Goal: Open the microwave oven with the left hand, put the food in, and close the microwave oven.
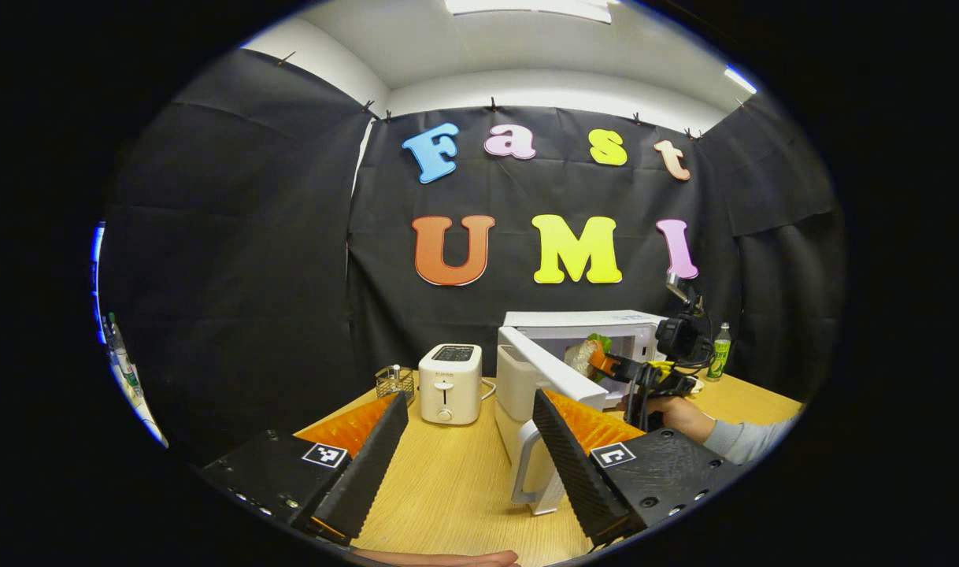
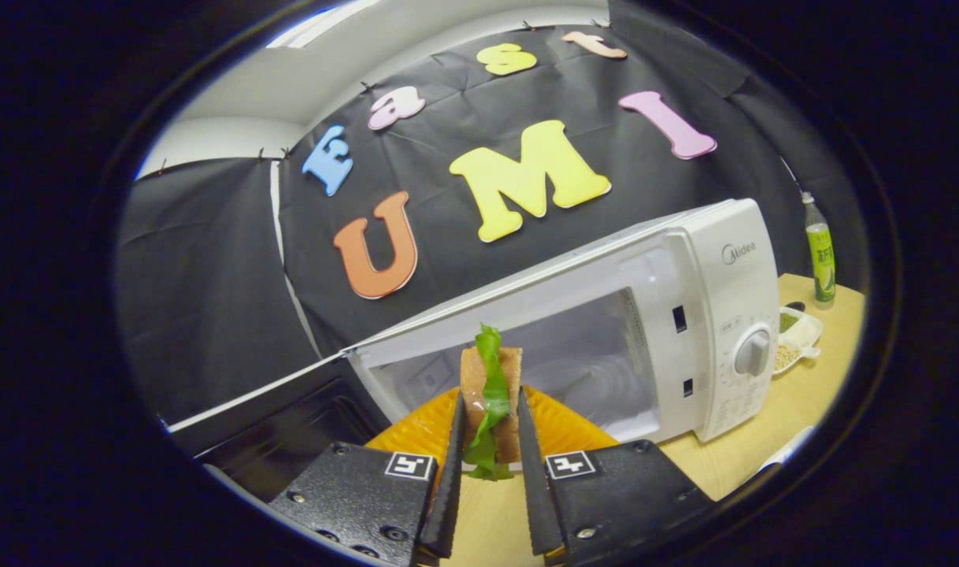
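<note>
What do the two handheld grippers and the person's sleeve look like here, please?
The left gripper has two long wedge-shaped jaws with ridged inner faces, on black blocks with screw holes, each bearing a small square black-and-white marker. The right gripper is built alike, with the same markers. Seen from the left gripper view, it carries a black camera and black cables, and the hand holding it wears a light grey sleeve.

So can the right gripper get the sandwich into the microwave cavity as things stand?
Probably yes: the microwave door is swung wide open, the right gripper holds the sandwich just before the opening, and nothing stands between them.
</note>
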Tool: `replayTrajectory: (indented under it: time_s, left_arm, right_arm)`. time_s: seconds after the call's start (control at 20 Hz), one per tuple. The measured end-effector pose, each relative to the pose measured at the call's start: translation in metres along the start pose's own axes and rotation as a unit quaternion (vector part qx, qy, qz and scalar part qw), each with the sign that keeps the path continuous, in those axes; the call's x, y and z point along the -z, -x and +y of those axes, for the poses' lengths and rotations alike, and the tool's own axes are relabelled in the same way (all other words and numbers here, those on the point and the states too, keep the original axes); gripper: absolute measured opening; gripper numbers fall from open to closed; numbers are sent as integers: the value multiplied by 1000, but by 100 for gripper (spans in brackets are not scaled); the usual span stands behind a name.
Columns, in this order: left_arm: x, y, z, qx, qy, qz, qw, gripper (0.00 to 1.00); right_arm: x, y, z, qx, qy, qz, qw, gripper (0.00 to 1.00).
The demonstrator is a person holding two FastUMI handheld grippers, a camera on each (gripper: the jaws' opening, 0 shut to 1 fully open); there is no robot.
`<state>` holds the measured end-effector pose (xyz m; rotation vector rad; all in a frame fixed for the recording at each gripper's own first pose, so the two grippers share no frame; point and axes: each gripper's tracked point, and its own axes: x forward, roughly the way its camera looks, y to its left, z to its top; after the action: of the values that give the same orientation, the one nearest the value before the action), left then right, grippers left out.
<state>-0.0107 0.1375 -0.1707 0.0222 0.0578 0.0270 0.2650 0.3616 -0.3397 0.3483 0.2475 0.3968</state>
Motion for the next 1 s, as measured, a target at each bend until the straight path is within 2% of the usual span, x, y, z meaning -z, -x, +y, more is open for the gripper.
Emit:
replayTrajectory:
  time_s: [0.25,0.4,0.55,0.75,0.8,1.0]
  left_arm:
    - [4,-3,2,-3,-1,8,1000,96]
    - [6,-4,7,-11,-6,12,1000,96]
    - [13,-10,9,-15,-14,20,1000,96]
    - [22,-17,13,-22,-10,31,999,96]
    - [23,-18,12,-22,-7,33,999,96]
    - [30,-18,19,-26,-8,35,999,96]
  right_arm:
    - [12,-48,-4,17,-14,-25,999,39]
    - [13,-70,-17,42,-50,-35,997,39]
    - [19,-80,-36,68,-59,-40,995,39]
    - [30,-85,-48,87,-6,-31,996,40]
    - [30,-86,-50,88,3,-31,996,32]
    - [30,-89,-59,98,66,-38,992,39]
